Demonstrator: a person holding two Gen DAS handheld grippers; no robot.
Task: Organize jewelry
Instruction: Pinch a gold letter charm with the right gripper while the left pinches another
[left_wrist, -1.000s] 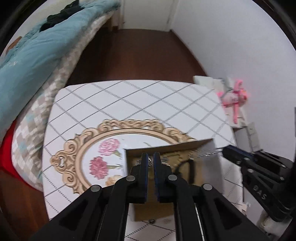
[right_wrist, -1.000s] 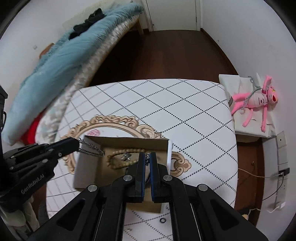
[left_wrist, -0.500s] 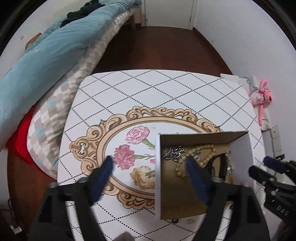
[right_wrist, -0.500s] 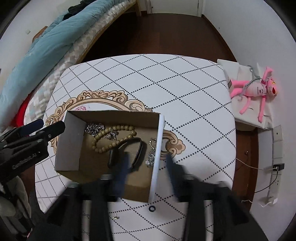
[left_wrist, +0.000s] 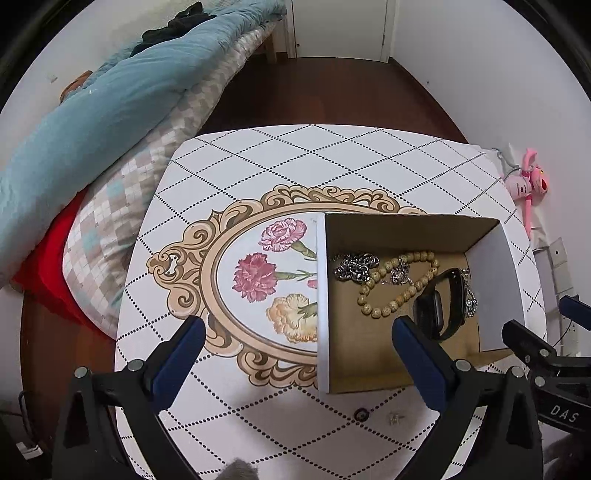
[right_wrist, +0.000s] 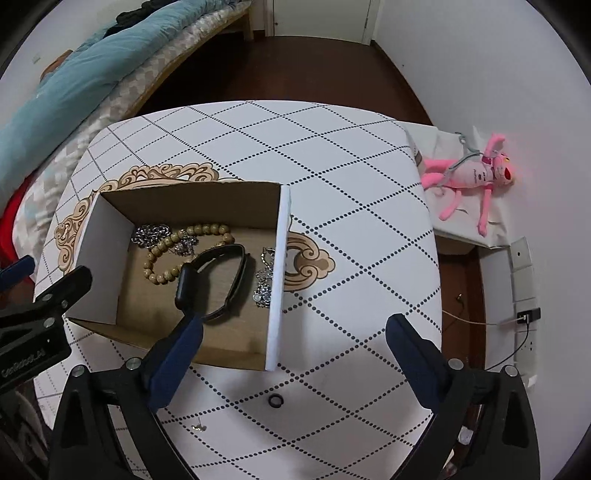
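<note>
An open cardboard box (left_wrist: 323, 295) (right_wrist: 277, 266) stands on the table. Inside lie a wooden bead bracelet (left_wrist: 397, 282) (right_wrist: 184, 251), a silver chain (left_wrist: 354, 266) (right_wrist: 151, 234), a black watch band (left_wrist: 439, 306) (right_wrist: 218, 280) and another silver chain (right_wrist: 264, 280) by the right wall. A small dark ring (left_wrist: 361, 414) (right_wrist: 276, 400) and a small earring (left_wrist: 394, 418) (right_wrist: 199, 427) lie on the table in front of the box. My left gripper (left_wrist: 297, 345) is open and empty above the box's left wall. My right gripper (right_wrist: 293, 343) is open and empty above the box's right wall.
The table (left_wrist: 295, 166) (right_wrist: 332, 166) has a white diamond-pattern cloth with a floral oval. A bed with a teal quilt (left_wrist: 92, 110) runs along the left. A pink plush toy (right_wrist: 472, 177) lies on a low stand to the right. Wall sockets (right_wrist: 522, 273) are at right.
Both grippers went from shut to wide open and pulled up and back from the box. The silver chains they held now lie in the box.
</note>
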